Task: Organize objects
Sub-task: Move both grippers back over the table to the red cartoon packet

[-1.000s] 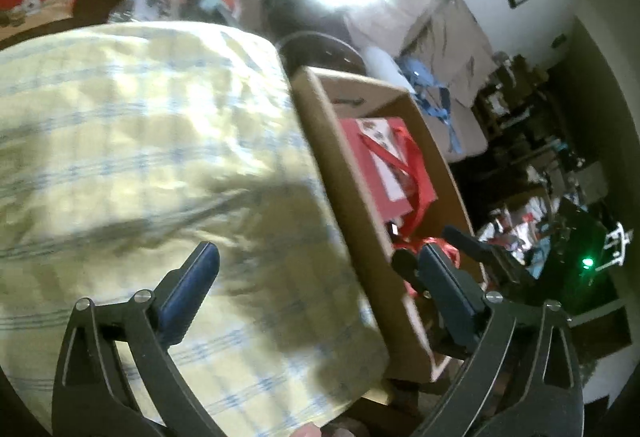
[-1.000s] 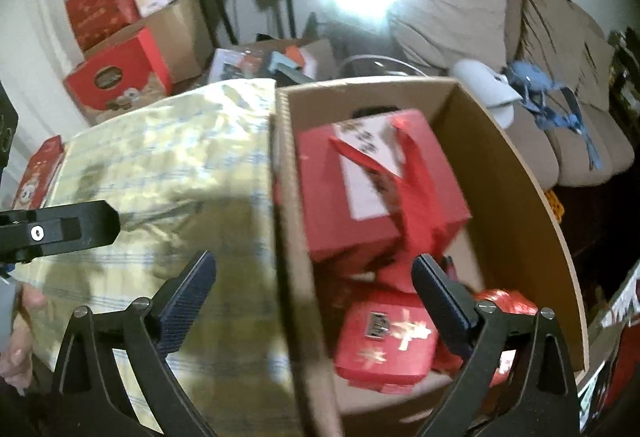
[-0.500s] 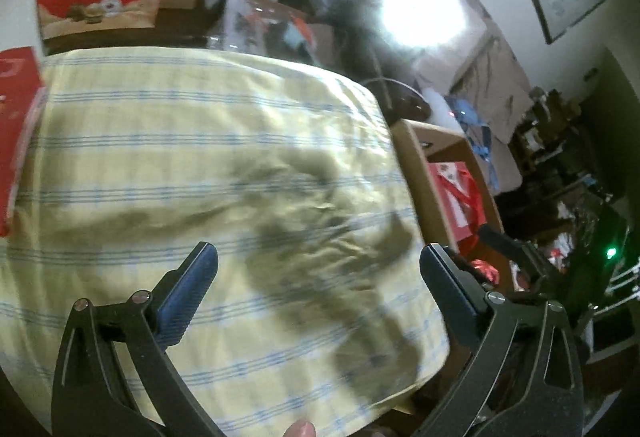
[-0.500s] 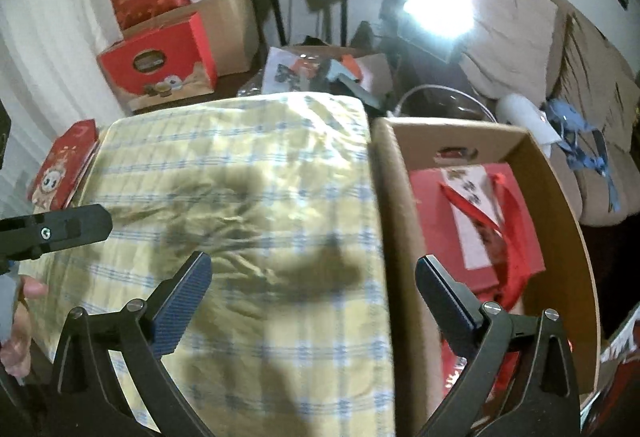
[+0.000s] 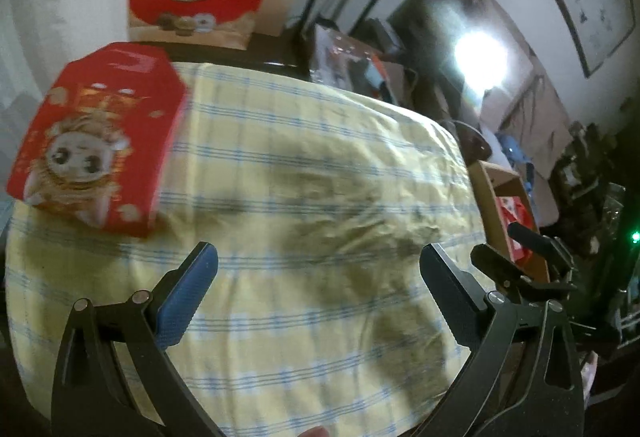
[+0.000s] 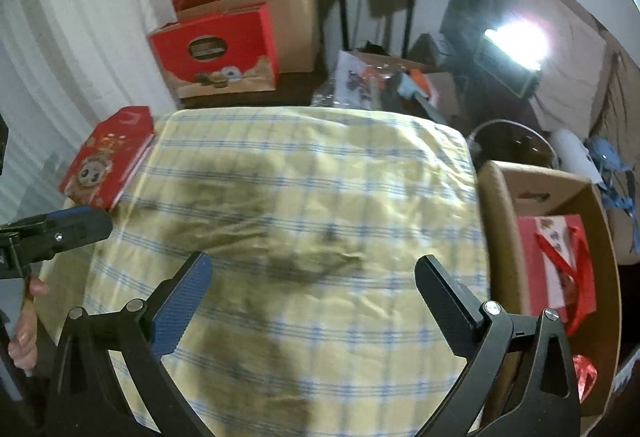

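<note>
Left wrist view looks forward and down over the checked tablecloth, close above it, angled toward the red gift box at left. Right wrist view sits further right, facing likewise, taking in the cardboard carton. Both views share cloth, box and carton.

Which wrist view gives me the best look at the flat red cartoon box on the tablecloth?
The left wrist view: the red cartoon box fills the upper left, its printed top face plain despite some blur. The right wrist view shows the same box smaller, at the cloth's far left corner, with its side edge visible.
</note>
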`<control>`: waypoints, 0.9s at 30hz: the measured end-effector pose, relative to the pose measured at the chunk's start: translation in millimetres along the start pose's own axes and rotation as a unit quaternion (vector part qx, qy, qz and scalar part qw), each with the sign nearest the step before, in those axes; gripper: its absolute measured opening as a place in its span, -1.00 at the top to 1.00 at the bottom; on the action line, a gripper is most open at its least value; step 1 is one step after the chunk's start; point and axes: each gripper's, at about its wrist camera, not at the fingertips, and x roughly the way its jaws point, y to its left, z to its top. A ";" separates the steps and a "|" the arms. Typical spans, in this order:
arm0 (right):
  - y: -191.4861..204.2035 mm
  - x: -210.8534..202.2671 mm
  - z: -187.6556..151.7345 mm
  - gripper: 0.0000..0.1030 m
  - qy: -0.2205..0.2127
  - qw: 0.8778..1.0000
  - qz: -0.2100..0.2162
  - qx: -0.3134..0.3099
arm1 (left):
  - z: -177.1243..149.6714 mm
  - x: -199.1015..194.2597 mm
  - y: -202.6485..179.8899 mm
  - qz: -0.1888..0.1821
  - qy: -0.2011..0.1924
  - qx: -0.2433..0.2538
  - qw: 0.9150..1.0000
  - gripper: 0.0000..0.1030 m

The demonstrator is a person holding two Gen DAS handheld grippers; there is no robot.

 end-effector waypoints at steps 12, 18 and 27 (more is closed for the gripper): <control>57.4 20.9 17.7 -0.99 0.007 0.999 0.035 -0.030 | 8.3 -22.9 62.4 0.029 -0.023 -0.031 0.999 -0.96; 83.5 36.7 22.4 -0.99 0.020 0.997 0.053 -0.045 | 12.4 -35.5 103.8 0.054 -0.036 -0.056 0.996 -0.96; 120.8 56.4 35.3 -0.99 0.033 0.994 0.086 -0.053 | 18.0 -42.0 149.5 0.081 -0.042 -0.079 0.993 -0.96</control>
